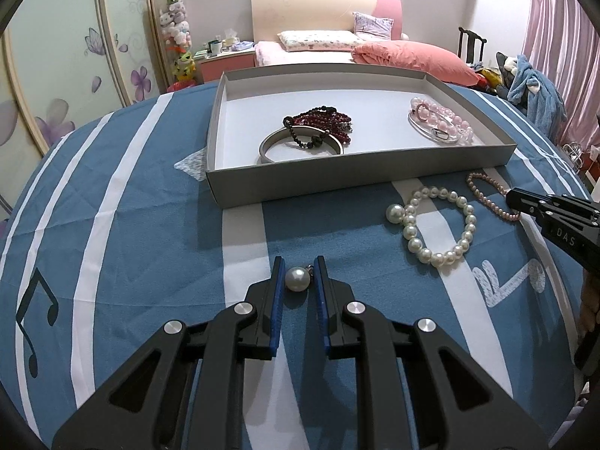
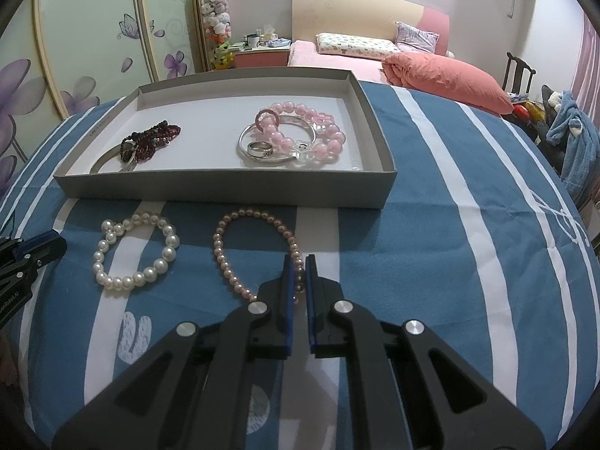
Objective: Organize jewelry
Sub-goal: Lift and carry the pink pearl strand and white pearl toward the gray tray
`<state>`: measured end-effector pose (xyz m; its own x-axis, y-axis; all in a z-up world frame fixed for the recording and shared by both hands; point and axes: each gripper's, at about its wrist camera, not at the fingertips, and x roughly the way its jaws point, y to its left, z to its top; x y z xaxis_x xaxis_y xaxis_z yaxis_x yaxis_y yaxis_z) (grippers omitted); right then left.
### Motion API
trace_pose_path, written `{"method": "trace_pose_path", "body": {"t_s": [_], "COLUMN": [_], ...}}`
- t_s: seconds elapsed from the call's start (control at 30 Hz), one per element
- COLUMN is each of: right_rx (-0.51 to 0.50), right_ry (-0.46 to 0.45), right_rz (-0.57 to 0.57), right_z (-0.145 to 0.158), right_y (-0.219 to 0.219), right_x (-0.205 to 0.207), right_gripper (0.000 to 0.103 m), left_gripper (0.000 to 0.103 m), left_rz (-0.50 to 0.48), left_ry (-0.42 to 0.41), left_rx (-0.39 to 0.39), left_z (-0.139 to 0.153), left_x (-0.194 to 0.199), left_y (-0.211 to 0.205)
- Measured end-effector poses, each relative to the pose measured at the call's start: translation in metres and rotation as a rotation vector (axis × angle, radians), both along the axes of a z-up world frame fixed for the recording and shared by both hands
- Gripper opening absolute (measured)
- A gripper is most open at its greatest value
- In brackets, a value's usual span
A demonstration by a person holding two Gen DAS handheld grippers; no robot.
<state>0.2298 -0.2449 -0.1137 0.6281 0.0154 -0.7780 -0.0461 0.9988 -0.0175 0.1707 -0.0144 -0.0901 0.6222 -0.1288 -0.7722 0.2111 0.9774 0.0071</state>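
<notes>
Left gripper (image 1: 299, 270) pinches a big single pearl (image 1: 297, 279) on the striped table (image 1: 150, 225), just in front of the grey tray (image 1: 337, 182). Right gripper (image 2: 299, 267) is squeezed tight on the pink pearl strand (image 2: 225, 258), also before the tray, white pearl bracelet (image 2: 137, 251) alongside.

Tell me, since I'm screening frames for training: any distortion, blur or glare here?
Left wrist view: fisheye bends the grey tray and cloth stripes, corners vignetted black; the single pearl is sharp, with a small highlight. Right wrist view: same curvature and dark corners; pink pearl strand crisp; no motion blur.
</notes>
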Motion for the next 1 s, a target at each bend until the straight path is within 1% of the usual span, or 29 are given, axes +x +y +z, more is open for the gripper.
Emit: {"method": "trace_pose_path", "body": {"t_s": [0.23,0.33,0.43,0.53,0.73,1.0], "right_rx": [0.003,0.029,0.082,0.115,0.197,0.259], "right_ry": [0.000,-0.001,-0.005,-0.041,-0.145,-0.219], "right_rz": [-0.001,-0.010,-0.023,-0.032,-0.030,-0.011], "right_z": [0.000,0.000,0.001,0.006,0.028,0.042], "right_y": [0.000,-0.004,-0.009,-0.013,-0.013,-0.007], "right_x": [0.000,0.000,-0.004,-0.011,-0.025,-0.041], "right_gripper": [0.007,0.007,0.007,0.007,0.006,0.006], "left_gripper": [0.017,0.016,0.016,0.016,0.016,0.016], "left_rz": [0.001,0.016,0.033,0.047,0.067,0.073], "left_ry": [0.000,-0.001,0.005,0.007,-0.032,-0.105], "left_rx": [0.001,0.002,-0.016,-0.036,-0.062,-0.067], "left_z": [0.000,0.000,0.001,0.002,0.011,0.023], "left_x": [0.000,0.000,0.001,-0.001,-0.008,-0.018], "left_y": [0.000,0.000,0.002,0.004,0.006,0.001]}}
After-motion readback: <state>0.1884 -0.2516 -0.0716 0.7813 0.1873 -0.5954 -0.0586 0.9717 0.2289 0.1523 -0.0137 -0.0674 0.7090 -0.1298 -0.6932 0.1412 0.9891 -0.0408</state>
